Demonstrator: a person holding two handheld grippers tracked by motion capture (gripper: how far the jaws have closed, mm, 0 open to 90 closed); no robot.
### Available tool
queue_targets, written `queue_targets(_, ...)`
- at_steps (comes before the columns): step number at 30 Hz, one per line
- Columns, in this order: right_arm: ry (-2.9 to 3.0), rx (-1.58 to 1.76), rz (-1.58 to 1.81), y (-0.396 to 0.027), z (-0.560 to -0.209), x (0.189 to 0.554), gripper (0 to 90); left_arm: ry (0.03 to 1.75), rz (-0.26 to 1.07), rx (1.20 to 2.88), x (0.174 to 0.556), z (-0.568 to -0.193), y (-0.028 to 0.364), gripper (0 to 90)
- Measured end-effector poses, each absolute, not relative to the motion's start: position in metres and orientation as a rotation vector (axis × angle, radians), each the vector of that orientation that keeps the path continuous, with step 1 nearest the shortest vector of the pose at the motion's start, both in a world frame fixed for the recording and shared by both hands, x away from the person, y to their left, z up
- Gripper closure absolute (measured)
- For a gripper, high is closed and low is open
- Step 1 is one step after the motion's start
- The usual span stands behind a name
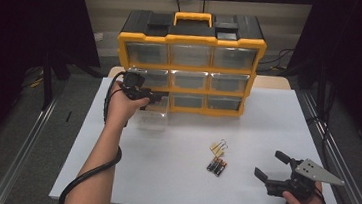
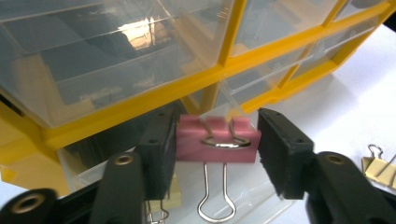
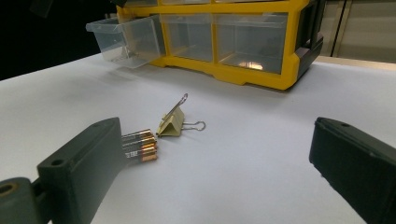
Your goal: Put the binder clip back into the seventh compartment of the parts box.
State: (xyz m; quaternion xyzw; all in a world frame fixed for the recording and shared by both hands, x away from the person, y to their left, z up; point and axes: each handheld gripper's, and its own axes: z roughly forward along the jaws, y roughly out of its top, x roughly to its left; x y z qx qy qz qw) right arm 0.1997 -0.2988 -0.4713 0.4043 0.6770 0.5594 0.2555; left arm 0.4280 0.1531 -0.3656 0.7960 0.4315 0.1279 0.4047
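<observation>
Hovering at the pulled-out drawer (image 1: 153, 113) of the organizer (image 1: 190, 62), the left gripper (image 1: 150, 98) sits high-view left; the right gripper (image 1: 272, 166) gapes wide. Left gripper view: a pink clip (image 2: 217, 142) sits between jaws, the left touching, the right just apart. Right gripper view: a yellow clip (image 3: 172, 125) lies beside batteries (image 3: 139, 145).

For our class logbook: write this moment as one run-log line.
left hand-held gripper: pink binder clip between jaws, over open drawer | right hand-held gripper: open, empty | table: batteries, yellow binder clip
</observation>
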Motion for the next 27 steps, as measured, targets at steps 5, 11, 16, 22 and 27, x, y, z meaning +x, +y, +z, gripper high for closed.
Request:
queue_targets(5,1.842,1.099,1.517,-0.298,-0.471,0.199,2.5,1.082,0.322,2.003,0.425,-0.364,0.154,42.4)
queue_targets(11,1.846,1.092,1.518,-0.297,-0.471,0.199,2.5,1.041,0.302,1.986,0.418,-0.362,0.152,36.8)
queue_targets(16,1.851,1.088,1.517,-0.298,-0.471,0.2,2.5,0.987,0.268,2.005,0.41,-0.359,0.144,33.2)
queue_targets(22,1.851,1.087,1.516,-0.298,-0.471,0.2,2.5,0.95,0.235,1.986,0.402,-0.359,0.132,29.4)
queue_targets(27,1.842,1.1,1.521,-0.297,-0.471,0.199,2.5,0.904,0.226,2.021,0.397,-0.358,0.125,27.0)
